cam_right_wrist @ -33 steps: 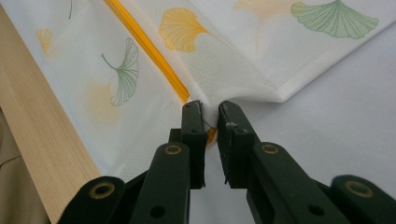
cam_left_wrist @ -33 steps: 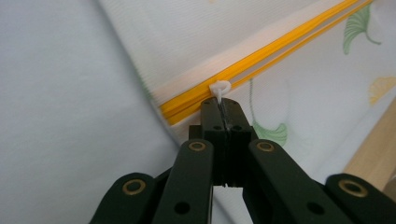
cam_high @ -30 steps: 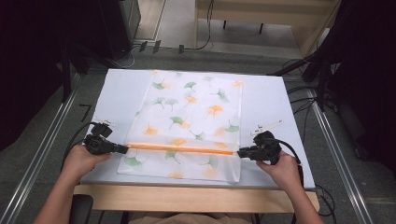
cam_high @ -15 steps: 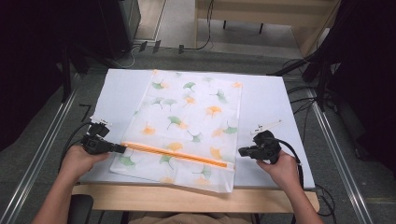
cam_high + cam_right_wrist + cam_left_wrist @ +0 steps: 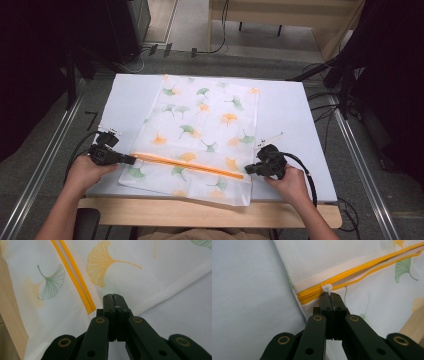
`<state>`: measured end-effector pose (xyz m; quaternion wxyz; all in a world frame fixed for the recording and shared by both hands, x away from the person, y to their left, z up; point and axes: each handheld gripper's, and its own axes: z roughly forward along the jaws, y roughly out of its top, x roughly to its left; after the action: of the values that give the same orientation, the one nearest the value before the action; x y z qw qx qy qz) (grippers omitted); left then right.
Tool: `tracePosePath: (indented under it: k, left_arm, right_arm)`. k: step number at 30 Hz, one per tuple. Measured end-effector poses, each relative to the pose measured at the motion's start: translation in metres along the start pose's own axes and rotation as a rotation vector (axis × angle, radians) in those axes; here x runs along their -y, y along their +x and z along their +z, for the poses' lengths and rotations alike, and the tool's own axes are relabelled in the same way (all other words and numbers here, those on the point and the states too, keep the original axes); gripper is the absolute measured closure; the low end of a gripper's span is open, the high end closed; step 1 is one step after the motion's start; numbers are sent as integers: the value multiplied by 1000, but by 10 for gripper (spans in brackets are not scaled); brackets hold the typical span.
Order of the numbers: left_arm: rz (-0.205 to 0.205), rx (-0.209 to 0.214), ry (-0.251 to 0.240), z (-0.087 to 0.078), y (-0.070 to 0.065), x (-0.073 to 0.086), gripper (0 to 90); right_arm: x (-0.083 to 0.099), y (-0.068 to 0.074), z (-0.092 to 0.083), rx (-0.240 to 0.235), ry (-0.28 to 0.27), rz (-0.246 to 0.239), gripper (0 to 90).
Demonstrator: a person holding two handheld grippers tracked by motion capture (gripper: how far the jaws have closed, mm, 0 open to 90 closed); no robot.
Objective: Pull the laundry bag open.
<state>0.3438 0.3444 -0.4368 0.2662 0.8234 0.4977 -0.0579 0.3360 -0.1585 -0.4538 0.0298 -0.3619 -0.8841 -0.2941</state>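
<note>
Mesh laundry bag flat on the bench, zip nearly closed

My left tongs (image 5: 329, 295) pinched the white zip pull (image 5: 327, 287) at the mesh bag's (image 5: 210, 120) left end; my right tongs (image 5: 114, 298), pressed together, sat by the yellow zipper's (image 5: 187, 165) other end.

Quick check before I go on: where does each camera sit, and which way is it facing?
High view: above the near edge, facing forward and down on the table; forearms, both grippers.
Left gripper view: on left gripper, facing the white zipper pull; shut jaws.
Right gripper view: on right gripper, facing the mesh bag; shut jaws.
Shared: orange zipper.
</note>
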Motion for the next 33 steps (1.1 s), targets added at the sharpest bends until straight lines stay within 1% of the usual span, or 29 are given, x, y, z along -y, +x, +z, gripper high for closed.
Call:
tracePosePath:
  k: [2, 3, 4, 5, 6, 7, 9, 10, 12, 14, 17, 19, 20, 21, 24, 26, 29, 30, 31, 32, 33]
  left_arm:
    - [-1, 4, 1, 0, 1, 0, 900]
    - [-9, 0, -5, 0, 1, 1, 900]
    - [-11, 3, -8, -1, 1, 1, 900]
    - [-9, 1, -4, -2, 3, 2, 900]
    - [-16, 3, -9, -2, 4, 2, 900]
    - [-11, 8, 0, -3, 5, 3, 900]
    - [-7, -17, 12, -2, 5, 4, 900]
    - [-8, -19, 18, -2, 6, 4, 900]
    - [-14, -17, 21, -3, 6, 5, 900]
    - [-20, -9, 21, -2, 5, 7, 900]
    - [-17, 3, 25, -2, 3, 9, 900]
    - [-24, 8, 19, -2, 1, 11, 900]
    - [-18, 10, 28, -2, 1, 13, 900]
    - [-24, 13, 25, -2, 0, 14, 900]
    - [-18, 16, 29, -2, -4, 18, 900]
    - [-15, 13, 30, -2, -7, 21, 900]
    - [-6, 24, 44, -2, -10, 24, 900]
    - [-14, 22, 39, -2, -11, 25, 900]
    - [-12, 25, 39, -2, -11, 25, 900]
    - [-13, 26, 37, -2, -11, 26, 900]
    - [-16, 28, 34, -2, -10, 26, 900]
  right_arm:
    - [0, 0, 2, 5, 5, -4, 900]
    - [0, 0, 2, 7, 10, -3, 900]
    - [1, 0, 4, 22, 21, -15, 900]
    - [1, 1, 5, 32, 38, -17, 900]
    - [1, 2, 6, 36, 30, -28, 900]
    - [1, 2, 6, 36, 29, -29, 900]
    - [2, 1, 6, 35, 22, -30, 900]
    - [3, 1, 6, 33, 20, -30, 900]
    - [3, 1, 6, 33, 18, -31, 900]
    - [3, 1, 6, 44, 20, -46, 900]
    - [2, 2, 6, 49, 22, -46, 900]
    - [2, 1, 6, 46, 26, -40, 900]
    - [1, 1, 6, 47, 30, -37, 900]
    - [1, -1, 5, 47, 32, -40, 900]
    - [0, -2, 6, 54, 30, -46, 900]
    - [0, -3, 5, 50, 30, -33, 900]
    - [-2, -5, 5, 53, 32, -27, 900]
    - [-2, -6, 6, 54, 28, -25, 900]
    - [-3, -6, 5, 48, 33, -10, 900]
    - [-3, -7, 5, 45, 33, -5, 900]
    - [-3, -8, 4, 52, 24, -6, 900]
